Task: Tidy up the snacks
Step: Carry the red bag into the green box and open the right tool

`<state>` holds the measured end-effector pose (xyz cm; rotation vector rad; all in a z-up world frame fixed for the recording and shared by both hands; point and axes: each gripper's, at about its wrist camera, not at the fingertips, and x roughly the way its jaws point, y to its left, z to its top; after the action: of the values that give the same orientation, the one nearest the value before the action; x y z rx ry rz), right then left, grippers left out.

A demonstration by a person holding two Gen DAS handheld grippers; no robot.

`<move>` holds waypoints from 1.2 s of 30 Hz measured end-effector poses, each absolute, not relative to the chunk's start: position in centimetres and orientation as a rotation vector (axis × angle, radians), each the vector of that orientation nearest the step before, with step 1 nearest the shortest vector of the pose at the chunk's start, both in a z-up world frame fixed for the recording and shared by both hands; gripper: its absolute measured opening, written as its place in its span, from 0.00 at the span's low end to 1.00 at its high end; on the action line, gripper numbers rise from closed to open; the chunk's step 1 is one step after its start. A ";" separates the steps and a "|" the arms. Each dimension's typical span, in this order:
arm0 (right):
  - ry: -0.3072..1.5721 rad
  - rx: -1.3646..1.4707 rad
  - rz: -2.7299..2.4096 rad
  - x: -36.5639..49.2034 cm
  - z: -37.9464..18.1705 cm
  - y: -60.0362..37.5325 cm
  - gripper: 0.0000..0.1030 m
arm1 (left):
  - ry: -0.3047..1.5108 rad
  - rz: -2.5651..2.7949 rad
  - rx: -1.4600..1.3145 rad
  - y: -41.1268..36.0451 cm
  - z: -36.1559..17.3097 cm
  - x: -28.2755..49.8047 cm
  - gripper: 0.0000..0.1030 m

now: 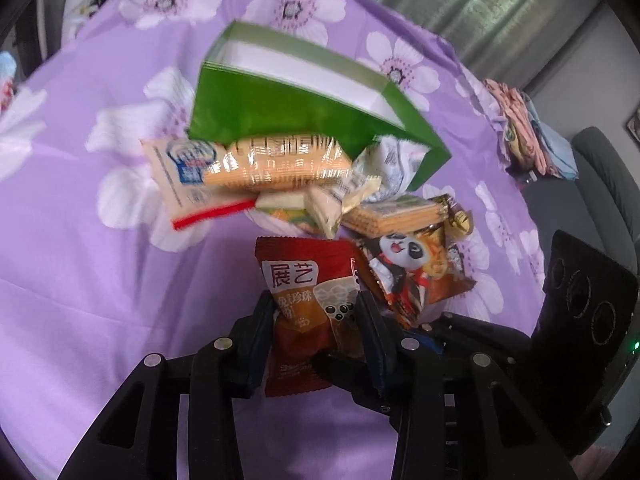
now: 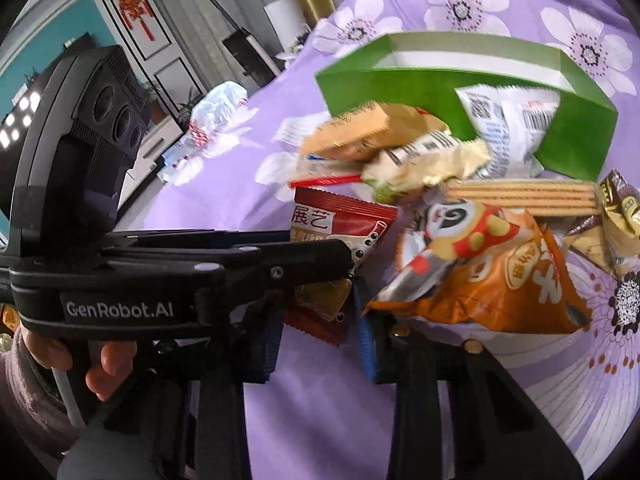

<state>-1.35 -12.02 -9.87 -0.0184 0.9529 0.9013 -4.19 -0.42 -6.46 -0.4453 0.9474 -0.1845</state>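
My left gripper (image 1: 316,312) is shut on a red snack packet (image 1: 304,276) and holds it just above the purple flowered cloth (image 1: 100,280). It also shows in the right wrist view (image 2: 340,220), gripped by the left gripper (image 2: 344,268). My right gripper (image 2: 320,340) is open and empty, below the red packet. An open green box (image 1: 280,112) stands behind a pile of snacks: a wafer pack (image 1: 276,164), a panda bag (image 1: 412,276), an orange bag (image 2: 500,276) and small sweets.
The cloth covers a table; its far edge meets a curtain (image 1: 500,4). Folded clothes (image 1: 524,132) lie at the right edge. A plastic bag (image 2: 216,108) lies at the left side. A grey chair (image 1: 600,168) stands beyond.
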 end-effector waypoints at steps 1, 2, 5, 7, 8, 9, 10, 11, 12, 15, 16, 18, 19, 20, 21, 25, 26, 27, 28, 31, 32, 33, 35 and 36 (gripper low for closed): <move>0.942 -0.011 0.908 -1.5 -9.5 -11.9 0.32 | 0.934 -0.178 -0.435 -0.4 -5.9 -4.4 0.40; 0.931 -0.006 0.916 -1.7 -9.1 -11.8 0.32 | 0.923 -0.172 -0.429 -0.4 -5.5 -4.5 0.40; 0.891 0.011 0.936 -2.1 -7.7 -11.3 0.32 | 0.871 -0.161 -0.413 0.1 -3.6 -5.0 0.40; 0.856 0.019 0.946 -2.1 -6.5 -11.1 0.32 | 0.845 -0.159 -0.403 0.1 -2.6 -4.9 0.40; 0.840 0.019 0.949 -2.0 -6.0 -11.0 0.32 | 0.826 -0.163 -0.395 0.2 -1.8 -4.7 0.40; 0.823 0.018 0.950 -1.9 -5.4 -10.9 0.32 | 0.815 -0.166 -0.391 0.3 -1.4 -4.5 0.40; 0.804 0.022 0.950 -1.6 -4.8 -11.0 0.32 | 0.804 -0.169 -0.384 0.3 -0.8 -4.1 0.40; 0.790 0.025 0.949 -1.3 -4.3 -11.1 0.32 | 0.792 -0.174 -0.376 0.3 -0.3 -3.6 0.40; 0.772 0.026 0.945 -0.9 -3.7 -11.1 0.32 | 0.779 -0.178 -0.370 0.2 0.2 -3.1 0.40; 0.729 0.023 0.925 0.4 -2.5 -11.3 0.32 | 0.749 -0.190 -0.349 0.0 1.6 -1.0 0.40; 0.715 0.020 0.915 1.0 -2.1 -11.5 0.32 | 0.746 -0.194 -0.349 -0.1 1.8 -0.5 0.40; 0.698 0.018 0.897 2.1 -1.5 -11.9 0.32 | 0.740 -0.209 -0.360 -0.1 2.2 1.3 0.40; 0.688 0.019 0.886 3.0 -1.2 -12.2 0.32 | 0.738 -0.213 -0.361 -0.2 2.4 2.1 0.40; 0.684 0.024 0.878 3.6 -1.1 -12.4 0.32 | 0.734 -0.216 -0.355 -0.4 2.6 3.0 0.40; 0.680 0.024 0.870 4.4 -0.9 -12.5 0.32 | 0.732 -0.215 -0.346 -0.7 2.6 3.9 0.40; 0.686 0.033 0.844 7.7 -0.9 -13.2 0.32 | 0.741 -0.224 -0.338 -1.2 2.4 7.1 0.40; 0.686 0.034 0.839 8.3 -1.0 -13.3 0.32 | 0.745 -0.226 -0.337 -1.3 2.3 7.8 0.40; 0.691 0.033 0.833 9.1 -1.2 -13.4 0.32 | 0.751 -0.223 -0.334 -1.4 2.1 8.6 0.40; 0.694 0.030 0.831 9.7 -1.2 -13.4 0.32 | 0.754 -0.222 -0.329 -1.6 1.9 9.2 0.40; 0.718 0.041 0.816 11.8 -1.8 -13.5 0.32 | 0.777 -0.214 -0.324 -1.8 1.1 11.2 0.40; 0.722 0.038 0.810 12.2 -2.0 -13.5 0.32 | 0.785 -0.211 -0.326 -1.9 0.8 11.7 0.40; 0.728 0.039 0.804 12.7 -2.2 -13.5 0.32 | 0.795 -0.207 -0.324 -2.0 0.5 12.3 0.40; 0.751 0.039 0.792 13.7 -2.7 -13.4 0.33 | 0.811 -0.197 -0.321 -2.1 -0.1 13.2 0.40; 0.762 0.040 0.786 14.0 -3.0 -13.3 0.33 | 0.824 -0.192 -0.319 -2.2 -0.6 13.7 0.40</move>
<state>14.05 -13.34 -3.01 0.0400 0.7623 0.7857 13.66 -2.24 -0.60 -0.3190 0.8240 -0.1922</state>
